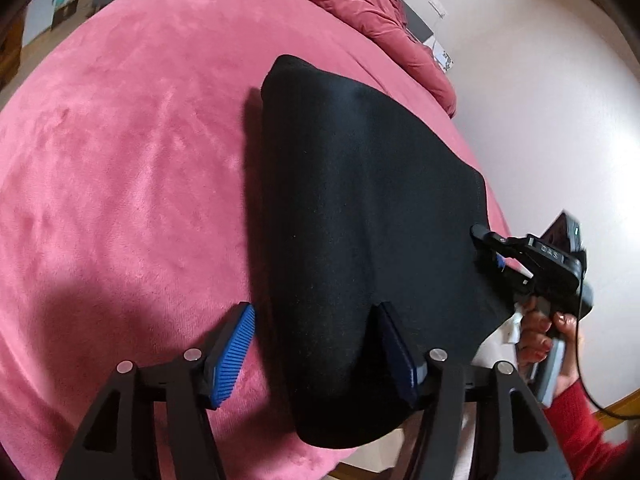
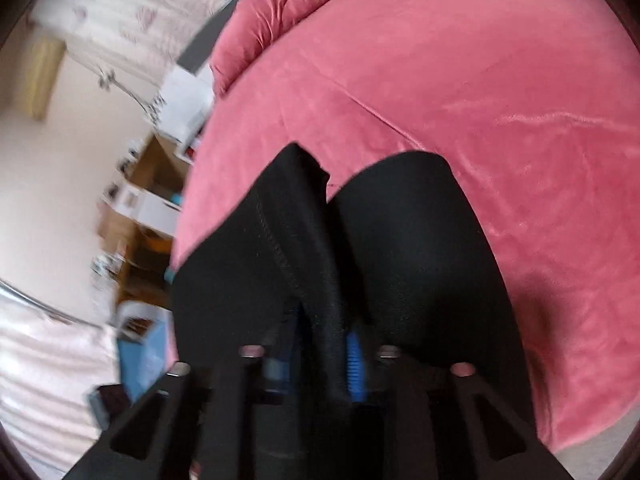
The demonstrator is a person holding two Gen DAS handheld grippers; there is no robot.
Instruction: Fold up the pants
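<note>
The black pants (image 1: 360, 220) lie partly folded on a pink bed cover (image 1: 120, 180), near its right edge. My left gripper (image 1: 316, 344) is open; the near end of the pants lies between its blue pads (image 1: 234, 352), loose and draped over the right finger. My right gripper (image 1: 490, 248) shows at the right of the left wrist view, shut on the pants' hem edge. In the right wrist view, that gripper (image 2: 320, 360) pinches a stitched fold of the pants (image 2: 420, 240) between its blue pads (image 2: 354, 364).
A bunched pink duvet (image 1: 360, 4) lies at the bed's far end. Beyond the bed's edge are a pale floor (image 1: 540, 120), wooden shelves with boxes (image 2: 144, 208) and a blue bin (image 2: 140, 344). The bed cover stretches wide to the left.
</note>
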